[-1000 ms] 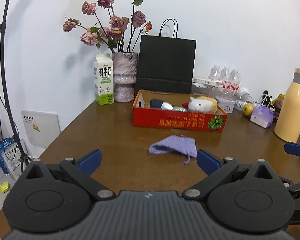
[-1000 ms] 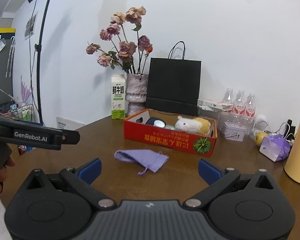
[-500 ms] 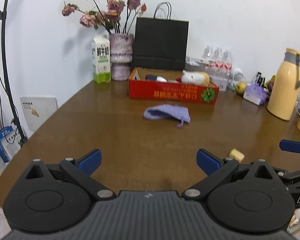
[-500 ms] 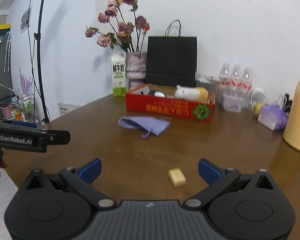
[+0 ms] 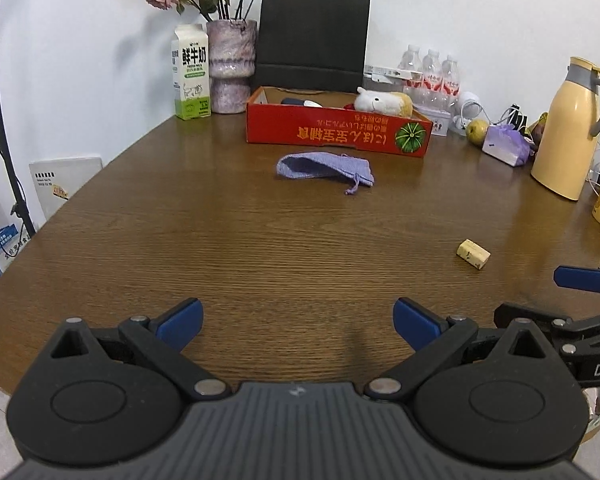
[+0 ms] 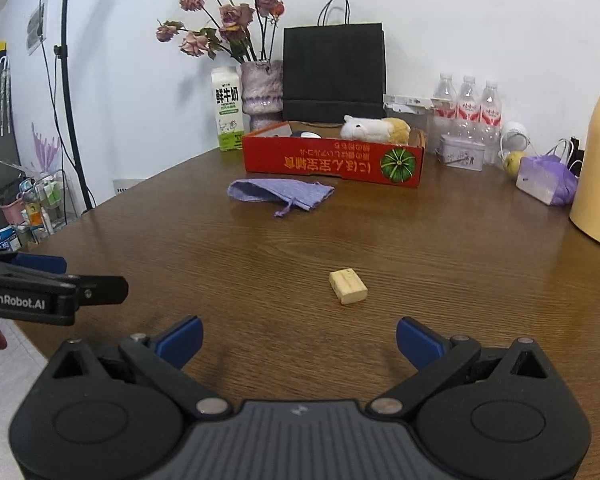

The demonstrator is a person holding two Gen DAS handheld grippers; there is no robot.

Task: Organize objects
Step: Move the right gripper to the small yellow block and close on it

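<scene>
A purple drawstring pouch (image 5: 324, 168) (image 6: 280, 193) lies flat on the brown table, just in front of a red cardboard box (image 5: 336, 135) (image 6: 332, 162). Inside the box rest a white-and-yellow plush toy (image 5: 384, 103) (image 6: 374, 128) and a dark item. A small pale cork-like block (image 5: 473, 254) (image 6: 348, 286) sits on the table nearer to me, close ahead of my right gripper (image 6: 299, 340). Both my left gripper (image 5: 298, 322) and my right gripper are open with nothing between their fingers, low over the near part of the table.
Along the back stand a milk carton (image 5: 191, 72), a vase of dried roses (image 5: 231, 66), a black paper bag (image 5: 314, 38), water bottles (image 5: 430, 72), a yellow thermos (image 5: 570, 128), a purple packet (image 5: 504, 146) and an apple. A lamp stand rises at the left.
Both grippers have pulled back and tilted down, so the box and pouch look farther away and the small pale block has come into view.
</scene>
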